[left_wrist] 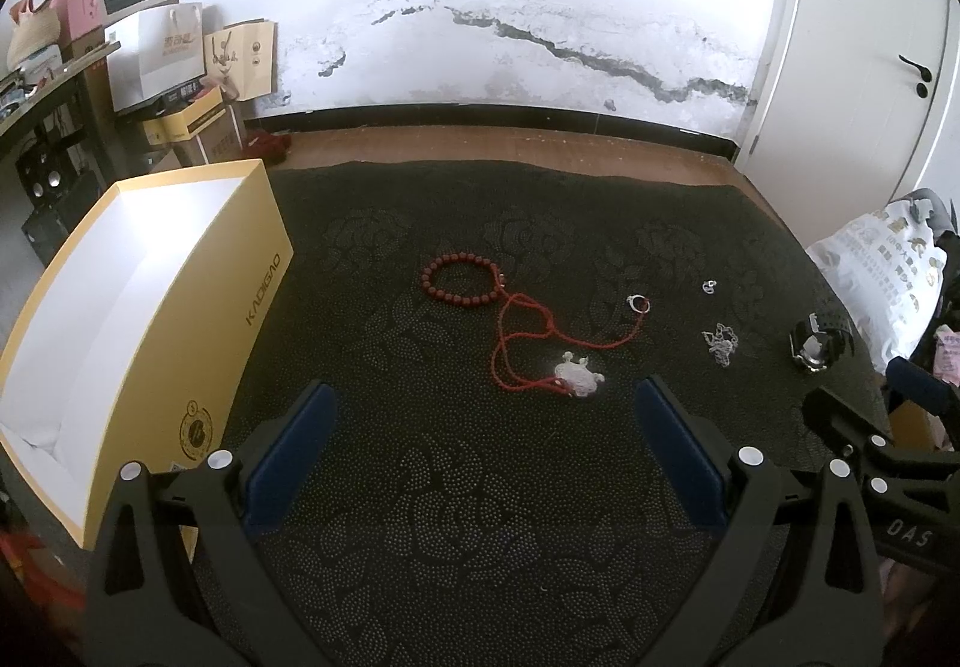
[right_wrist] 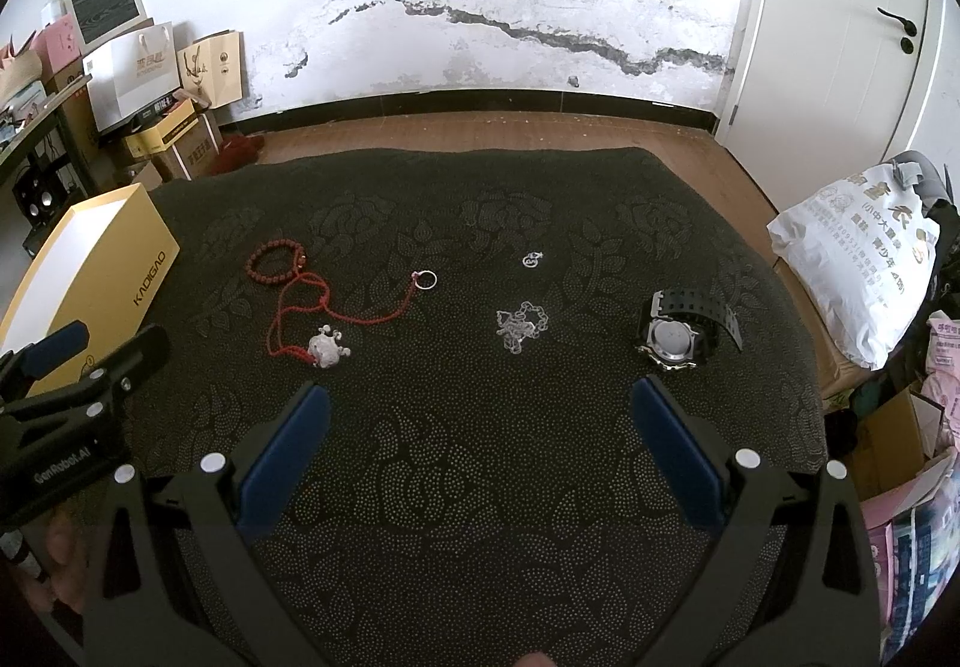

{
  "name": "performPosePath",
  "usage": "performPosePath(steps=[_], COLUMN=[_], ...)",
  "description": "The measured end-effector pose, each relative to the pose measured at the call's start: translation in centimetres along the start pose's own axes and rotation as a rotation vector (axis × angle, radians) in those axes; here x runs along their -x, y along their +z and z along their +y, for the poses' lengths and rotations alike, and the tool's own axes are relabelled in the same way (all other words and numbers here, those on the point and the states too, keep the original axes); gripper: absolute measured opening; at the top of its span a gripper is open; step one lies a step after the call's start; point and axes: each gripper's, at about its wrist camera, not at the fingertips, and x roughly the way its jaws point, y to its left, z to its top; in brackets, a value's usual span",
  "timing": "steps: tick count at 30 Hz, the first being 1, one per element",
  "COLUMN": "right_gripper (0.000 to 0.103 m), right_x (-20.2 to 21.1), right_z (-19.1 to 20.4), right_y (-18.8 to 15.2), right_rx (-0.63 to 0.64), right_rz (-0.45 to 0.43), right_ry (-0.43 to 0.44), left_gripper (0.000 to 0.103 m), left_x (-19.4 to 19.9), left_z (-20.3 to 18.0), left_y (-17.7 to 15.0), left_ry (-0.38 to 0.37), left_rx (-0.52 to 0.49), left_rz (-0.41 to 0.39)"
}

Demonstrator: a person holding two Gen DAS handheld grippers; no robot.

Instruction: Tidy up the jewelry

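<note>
Only rightward, the whole watch (right_wrist: pixel 678 334), face up.

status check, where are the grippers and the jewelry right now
Left gripper and right gripper open, empty, above the mat. Red bead bracelet, silver chain, watch loose on dark mat. Yellow box open, nothing blocking.

On the cloth (right_wrist: pixel 480 487), from left to right: box (right_wrist: pixel 90 271) at the left edge, bead bracelet (right_wrist: pixel 273 260), cord necklace (right_wrist: pixel 300 319) w/ pendant (right_wrist: pixel 327 347) in front of it, ring (right_wrist: pixel 426 279), small charm (right_wrist: pixel 531 259) w/ chain (right_wrist: pixel 521 328) in front of it, watch (right_wrist: pixel 678 331). A bag (right_wrist: pixel 852 271) lies beyond the right edge.
</note>
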Motion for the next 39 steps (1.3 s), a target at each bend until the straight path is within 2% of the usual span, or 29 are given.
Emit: performPosePath(steps=[39], right_gripper=[0.097], right_x=[-0.01], right_z=[-0.07], right_y=[-0.03], right_rx=[-0.001], right_rz=[0.000], right_ry=[0.000], left_gripper=[0.097], left_x=[-0.68], left_z=[-0.19], left_y=[0.20], left_ry=[0.005], left_rx=[-0.005], left_rz=[0.001])
